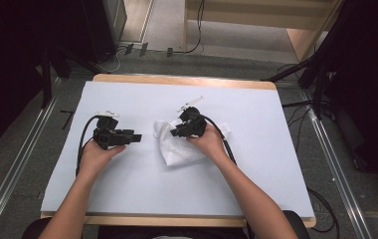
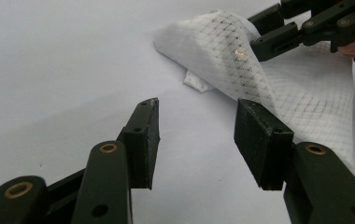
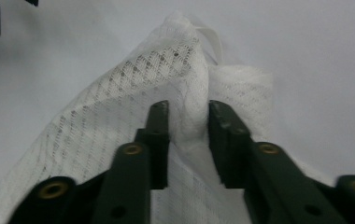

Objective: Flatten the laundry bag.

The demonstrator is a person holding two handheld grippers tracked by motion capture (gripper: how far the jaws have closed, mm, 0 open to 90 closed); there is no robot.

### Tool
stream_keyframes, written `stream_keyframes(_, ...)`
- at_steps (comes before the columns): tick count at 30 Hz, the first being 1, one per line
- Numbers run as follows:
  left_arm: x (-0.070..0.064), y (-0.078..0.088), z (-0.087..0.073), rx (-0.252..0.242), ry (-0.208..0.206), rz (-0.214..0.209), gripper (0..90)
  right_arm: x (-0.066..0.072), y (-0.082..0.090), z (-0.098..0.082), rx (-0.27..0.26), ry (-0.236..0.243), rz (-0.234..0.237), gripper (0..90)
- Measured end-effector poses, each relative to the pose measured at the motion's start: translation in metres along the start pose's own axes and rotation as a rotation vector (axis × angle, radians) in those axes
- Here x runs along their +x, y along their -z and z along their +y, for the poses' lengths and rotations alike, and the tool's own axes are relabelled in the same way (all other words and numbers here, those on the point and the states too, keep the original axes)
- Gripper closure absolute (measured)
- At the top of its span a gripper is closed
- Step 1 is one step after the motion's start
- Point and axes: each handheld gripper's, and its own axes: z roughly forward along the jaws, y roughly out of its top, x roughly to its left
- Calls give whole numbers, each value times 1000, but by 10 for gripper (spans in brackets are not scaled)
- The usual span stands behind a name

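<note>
I see a white mesh cloth point(image 1: 179, 148) lying crumpled near the middle of the table point(image 1: 127, 189), which has a white cover. My right gripper point(image 1: 178, 132) is over the cloth, and in the right gripper view its jaws are clamped on a raised fold of the fabric point(image 3: 189, 116); the fold is pinched between the two black pads. My left gripper point(image 1: 136, 137) is on the left of the cloth, apart from it, and it points toward it. In the left gripper view its jaws point(image 2: 196, 140) stand apart with nothing between them, only the bare table surface, and the cloth point(image 2: 297, 93) lies just beyond the right pad.
</note>
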Motion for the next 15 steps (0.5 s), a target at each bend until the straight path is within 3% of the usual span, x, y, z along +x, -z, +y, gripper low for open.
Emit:
stream_keyframes(1,1,0,0,-1,0,0,511,1,-1,0,10,7,-2,823)
stream_keyframes(4,1,1,0,-6,0,6,512,3,0,-1,26,19,17,892)
stream_keyframes(8,2,2,0,-13,1,8,515,6,13,2,-16,24,34,899)
stream_keyframes(15,-2,-2,4,-19,-9,0,553,19,57,-3,-117,69,42,895)
